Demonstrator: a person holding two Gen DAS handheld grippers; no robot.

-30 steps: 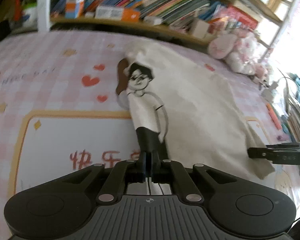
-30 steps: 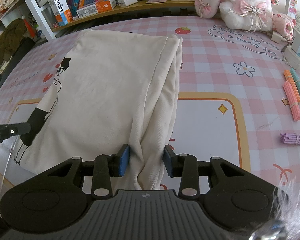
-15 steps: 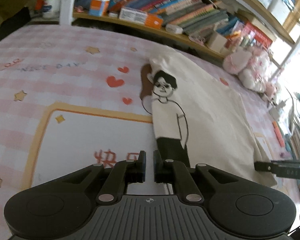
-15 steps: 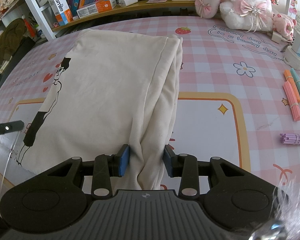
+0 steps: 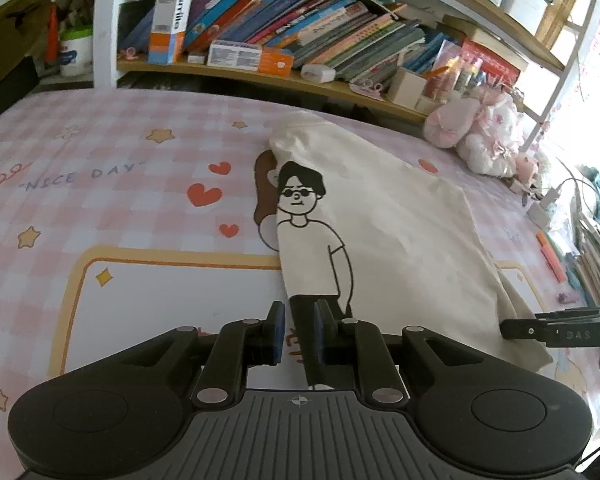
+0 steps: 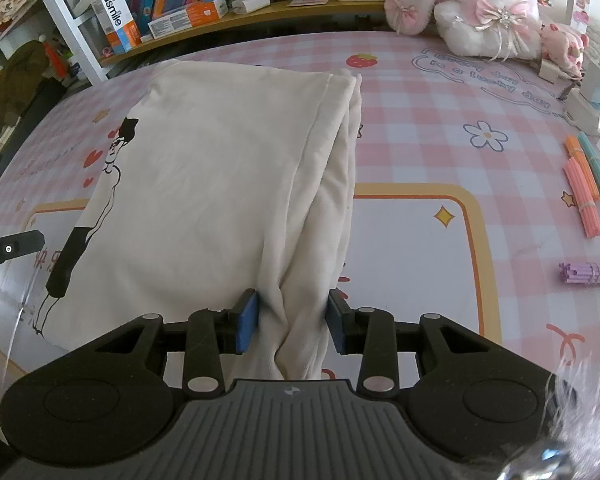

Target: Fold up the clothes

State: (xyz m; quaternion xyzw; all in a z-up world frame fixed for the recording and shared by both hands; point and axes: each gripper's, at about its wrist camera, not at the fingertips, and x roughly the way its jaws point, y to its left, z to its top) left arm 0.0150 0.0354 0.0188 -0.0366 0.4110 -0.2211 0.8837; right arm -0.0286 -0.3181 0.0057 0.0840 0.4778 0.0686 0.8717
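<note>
Right gripper (image 6: 291, 322) clamps bunched shirt (image 6: 204, 184); left gripper (image 5: 299, 334) hovers parted.

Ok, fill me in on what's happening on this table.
A person with a handheld gripper in each hand is folding a cream T-shirt with a cartoon print on a pink checked table. The right gripper has the bunched folded edge of the shirt between its fingers. The left gripper is open at the printed edge with that edge between its pads, not clamped. The shirt lies partly folded, mostly flat.
</note>
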